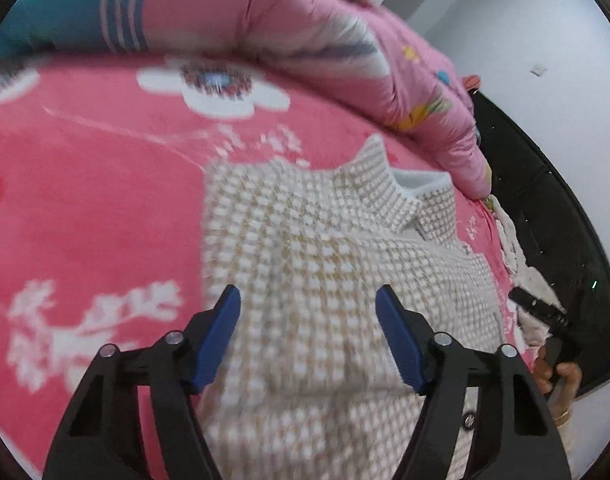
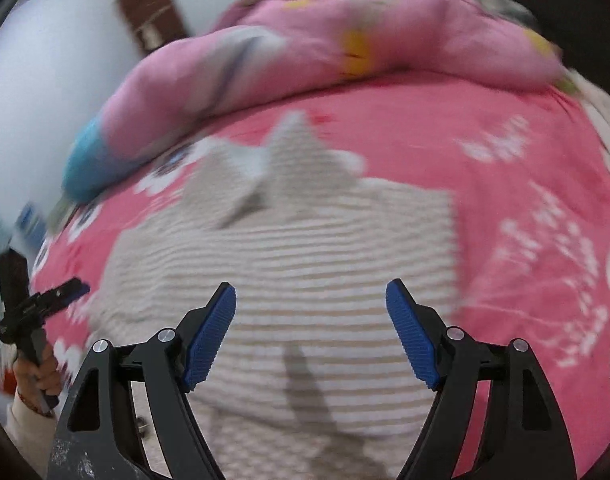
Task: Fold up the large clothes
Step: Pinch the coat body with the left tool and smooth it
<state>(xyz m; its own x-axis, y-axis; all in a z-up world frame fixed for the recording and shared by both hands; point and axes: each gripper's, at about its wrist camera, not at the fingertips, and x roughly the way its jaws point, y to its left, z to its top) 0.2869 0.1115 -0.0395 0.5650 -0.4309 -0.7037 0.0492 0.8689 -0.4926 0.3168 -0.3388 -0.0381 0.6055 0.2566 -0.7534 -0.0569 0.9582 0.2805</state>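
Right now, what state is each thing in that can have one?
Left gripper: open, empty, above the garment.
Right gripper: open, empty, above the garment.
Beige-and-white checked knit garment: lying on the bed, collar up, partly folded.
Pink patterned quilt: bunched up past the collar.

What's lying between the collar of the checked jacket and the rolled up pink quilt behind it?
Only a bare strip of the pink floral bedsheet. The left wrist view shows it between the checked jacket collar and the pink quilt; nothing else sits there.
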